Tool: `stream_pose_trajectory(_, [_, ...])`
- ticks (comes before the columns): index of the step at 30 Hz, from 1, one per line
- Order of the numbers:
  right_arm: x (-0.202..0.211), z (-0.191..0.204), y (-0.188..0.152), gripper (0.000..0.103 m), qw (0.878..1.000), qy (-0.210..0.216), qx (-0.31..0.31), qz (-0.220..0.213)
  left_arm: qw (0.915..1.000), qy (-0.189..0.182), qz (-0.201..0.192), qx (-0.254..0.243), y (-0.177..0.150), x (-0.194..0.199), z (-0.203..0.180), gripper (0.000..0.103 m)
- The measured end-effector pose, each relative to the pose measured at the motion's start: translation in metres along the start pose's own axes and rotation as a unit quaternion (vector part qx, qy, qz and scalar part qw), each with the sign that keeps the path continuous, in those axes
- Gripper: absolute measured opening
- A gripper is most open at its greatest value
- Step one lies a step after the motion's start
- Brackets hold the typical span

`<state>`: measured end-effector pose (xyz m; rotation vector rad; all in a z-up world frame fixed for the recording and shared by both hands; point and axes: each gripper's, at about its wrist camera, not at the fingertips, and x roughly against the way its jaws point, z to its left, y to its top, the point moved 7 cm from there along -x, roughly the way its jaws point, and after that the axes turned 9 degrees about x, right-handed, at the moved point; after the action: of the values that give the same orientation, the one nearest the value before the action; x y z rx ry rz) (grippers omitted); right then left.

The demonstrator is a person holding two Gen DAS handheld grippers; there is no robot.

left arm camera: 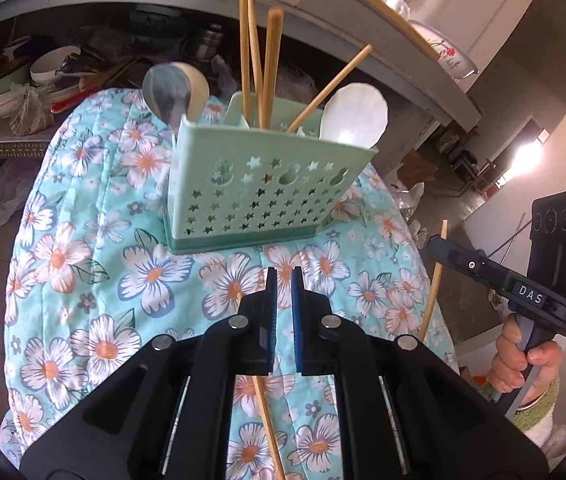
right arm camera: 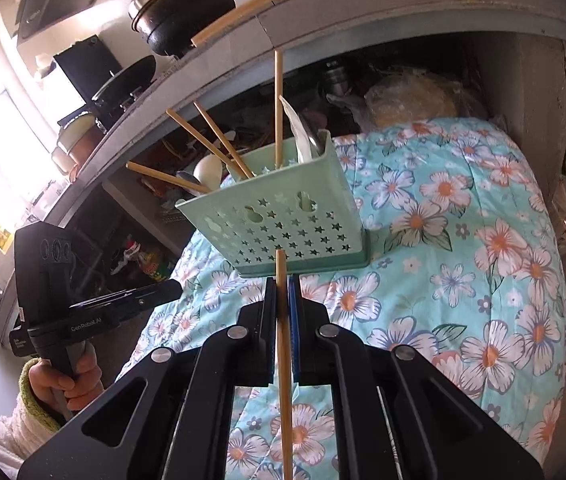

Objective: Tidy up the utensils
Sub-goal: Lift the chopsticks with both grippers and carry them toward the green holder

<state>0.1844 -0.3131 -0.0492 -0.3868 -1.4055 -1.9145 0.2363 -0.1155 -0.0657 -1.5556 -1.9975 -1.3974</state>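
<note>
1. Kitchen shelving behind; floral quilt [left arm camera: 83,240] covers my work surface, with bare room around the caddy.
2. Green caddy [left arm camera: 259,196]: upright mid-quilt, already holding chopsticks and spoons [left arm camera: 355,116].
3. Right gripper [right arm camera: 283,284]: clamped on one chopstick [right arm camera: 283,360], raised clear for insertion, I judge.
4. Left gripper [left arm camera: 284,280]: closed on another chopstick [left arm camera: 267,420] slanting beneath its fingers.

White letters "DAS" stand on the black body of the right gripper [left arm camera: 435,246], seen at four o'clock in the left wrist view. In the right wrist view, at eight o'clock, the left gripper [right arm camera: 177,286] bears small lettering, apparently "GenRobot.AI".
</note>
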Motion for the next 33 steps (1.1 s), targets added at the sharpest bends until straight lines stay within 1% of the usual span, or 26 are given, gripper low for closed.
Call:
stream_pose_trajectory(4, [0.017,0.008,0.007,0.006,1.000,-0.001,0.010,-0.022,0.9998,-0.009,-0.018,-0.009,0.001,0.022,-0.006,0.006])
stream_pose_trajectory(7, [0.028,0.012,0.009,0.006,0.999,0.002,0.014,-0.032,0.9999,-0.006,-0.008,-0.013,-0.001,0.023,-0.004,0.006])
stream_pose_trajectory(11, [0.035,0.013,0.007,0.006,0.999,0.004,0.014,-0.035,0.9990,-0.015,0.042,-0.009,-0.030,-0.001,0.000,0.006])
stream_pose_trajectory(12, [0.034,0.012,0.006,0.006,0.999,0.005,0.011,-0.033,0.9983,-0.012,0.057,-0.012,-0.036,-0.011,0.001,0.009])
stream_pose_trajectory(13, [0.033,0.010,0.004,0.006,0.999,0.007,0.007,-0.031,0.9973,-0.006,0.072,-0.016,-0.043,-0.021,0.003,0.014])
stream_pose_trajectory(15, [0.033,0.008,0.000,0.006,1.000,0.010,0.002,-0.027,0.9954,0.015,0.093,-0.020,-0.052,-0.042,0.008,0.021])
stream_pose_trajectory(19, [0.034,0.008,-0.004,0.006,1.000,0.009,0.000,-0.026,0.9905,0.051,0.126,-0.017,-0.062,-0.080,0.022,0.021])
stream_pose_trajectory(25, [0.037,0.006,-0.007,0.006,1.000,0.010,-0.003,-0.026,0.9841,0.088,0.153,-0.022,-0.068,-0.113,0.032,0.021])
stream_pose_trajectory(27, [0.038,0.004,-0.008,0.006,1.000,0.010,-0.005,-0.027,0.9850,0.091,0.145,-0.022,-0.067,-0.114,0.032,0.020])
stream_pose_trajectory(28, [0.038,0.003,-0.008,0.006,1.000,0.010,-0.005,-0.027,0.9848,0.096,0.143,-0.022,-0.066,-0.113,0.032,0.014])
stream_pose_trajectory(30, [0.038,0.001,-0.008,0.006,1.000,0.011,-0.007,-0.026,0.9851,0.099,0.139,-0.013,-0.064,-0.113,0.034,0.008])
stream_pose_trajectory(33, [0.039,-0.001,-0.008,0.006,1.000,0.013,-0.009,-0.027,0.9867,0.095,0.132,0.004,-0.061,-0.106,0.042,0.006])
